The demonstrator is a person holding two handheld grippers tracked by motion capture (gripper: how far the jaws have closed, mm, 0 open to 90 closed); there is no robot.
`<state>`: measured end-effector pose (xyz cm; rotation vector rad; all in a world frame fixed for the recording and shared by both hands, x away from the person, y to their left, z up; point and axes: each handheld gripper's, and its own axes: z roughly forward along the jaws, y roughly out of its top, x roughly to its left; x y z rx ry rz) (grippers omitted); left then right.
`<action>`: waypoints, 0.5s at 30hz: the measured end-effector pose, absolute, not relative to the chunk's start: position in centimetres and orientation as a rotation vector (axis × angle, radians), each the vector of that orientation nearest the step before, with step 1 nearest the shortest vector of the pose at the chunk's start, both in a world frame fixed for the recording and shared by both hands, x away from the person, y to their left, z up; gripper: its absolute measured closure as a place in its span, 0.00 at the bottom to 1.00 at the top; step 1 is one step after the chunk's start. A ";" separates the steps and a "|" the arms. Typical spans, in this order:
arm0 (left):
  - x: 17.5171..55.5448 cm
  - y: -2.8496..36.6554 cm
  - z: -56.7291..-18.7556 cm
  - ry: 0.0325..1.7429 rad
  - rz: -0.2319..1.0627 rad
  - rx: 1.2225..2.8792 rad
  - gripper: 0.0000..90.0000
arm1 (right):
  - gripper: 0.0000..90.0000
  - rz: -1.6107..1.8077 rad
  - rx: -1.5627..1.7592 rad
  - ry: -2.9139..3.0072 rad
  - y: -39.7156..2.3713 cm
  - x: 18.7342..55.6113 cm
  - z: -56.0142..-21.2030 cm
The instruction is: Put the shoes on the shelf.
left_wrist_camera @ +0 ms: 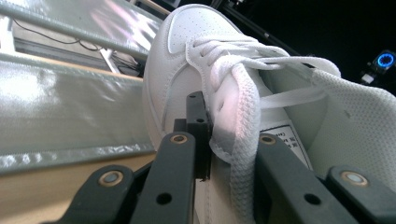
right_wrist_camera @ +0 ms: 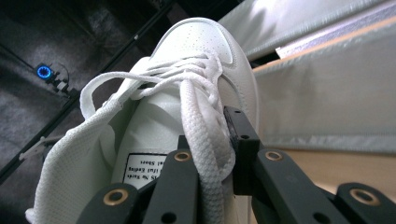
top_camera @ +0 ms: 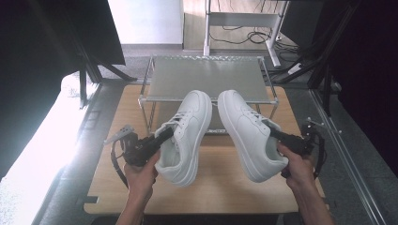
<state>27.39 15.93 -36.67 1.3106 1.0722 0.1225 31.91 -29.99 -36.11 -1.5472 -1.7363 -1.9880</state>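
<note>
Left gripper (top_camera: 165, 133) clamped the side wall of the left white sneaker (top_camera: 185, 136); right gripper (top_camera: 274, 132) clamped the right white sneaker (top_camera: 248, 136) likewise. Both shoes hung above the wooden table (top_camera: 225, 187), just before the metal shoe rack (top_camera: 206, 77), toes toward it.

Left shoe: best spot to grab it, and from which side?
Take the left shoe by the side wall of its collar beside the tongue, coming in from the heel end over the opening. That edge is thin, so one finger fits inside and one outside. The left gripper is shut on it there, with a lace loop caught in the pinch.
</note>
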 end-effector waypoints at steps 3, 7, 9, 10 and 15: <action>28.1 15.8 -36.1 1.082 0.132 1.297 0.93 | 0.93 -2.010 -1.566 -1.732 -29.5 32.6 -35.3; 29.1 15.7 -35.5 1.098 0.156 1.281 0.93 | 0.93 -2.026 -1.602 -1.715 -28.6 33.6 -34.5; 29.6 15.7 -35.1 1.106 0.168 1.276 0.93 | 0.93 -2.028 -1.622 -1.709 -28.2 34.2 -34.3; 29.9 15.6 -35.0 1.108 0.172 1.270 0.93 | 0.93 -2.027 -1.632 -1.708 -28.0 34.4 -34.1; 31.3 15.3 -34.3 1.126 0.192 1.247 0.93 | 0.93 -2.052 -1.663 -1.670 -27.1 35.6 -33.5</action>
